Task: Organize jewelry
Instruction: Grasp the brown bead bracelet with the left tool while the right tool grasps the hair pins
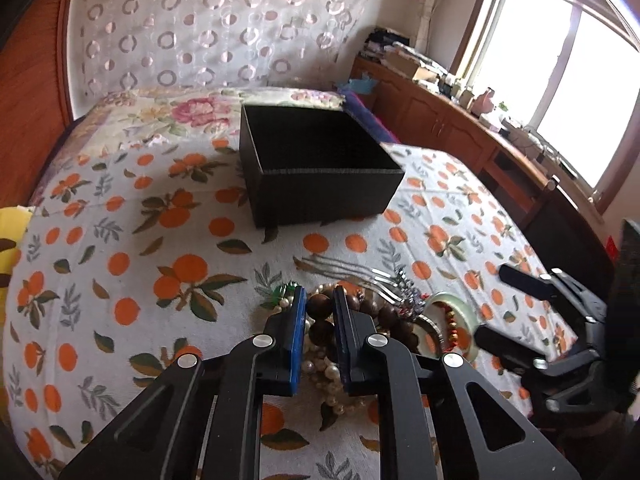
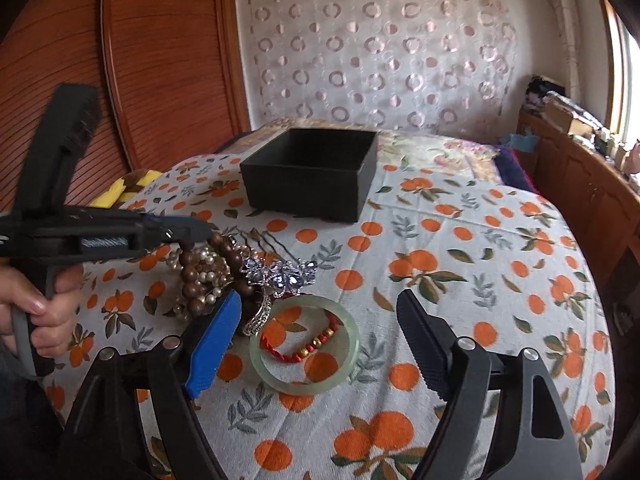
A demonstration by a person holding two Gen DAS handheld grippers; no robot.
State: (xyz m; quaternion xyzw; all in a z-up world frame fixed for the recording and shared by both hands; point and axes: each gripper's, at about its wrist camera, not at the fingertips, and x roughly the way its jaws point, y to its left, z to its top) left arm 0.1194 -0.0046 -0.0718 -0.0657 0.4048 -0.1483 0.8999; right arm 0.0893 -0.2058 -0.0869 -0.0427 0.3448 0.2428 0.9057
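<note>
A heap of jewelry lies on the orange-print bedspread [image 2: 460, 280]. My left gripper [image 1: 320, 300] is shut on the brown wooden bead bracelet [image 1: 320, 307], which is tangled with a pearl necklace [image 1: 329, 376]. From the right wrist view, the left gripper [image 2: 200, 233] pinches the brown beads [image 2: 188, 276] at the top of the heap. My right gripper [image 2: 320, 300] stands open low over the pale green bangle [image 2: 348, 368], with a red and gold bracelet [image 2: 316, 340] inside the ring. A silver crystal hairpin [image 2: 280, 276] lies beside it. The open black box [image 2: 304, 196] sits farther back, its inside dark.
A person's hand [image 2: 40, 308] holds the left gripper's handle. A wooden wardrobe [image 2: 160, 60] stands behind the bed on the left, and a low wooden cabinet [image 1: 440, 120] with clutter runs under the window. A yellow cloth [image 2: 120, 188] lies at the bed's left edge.
</note>
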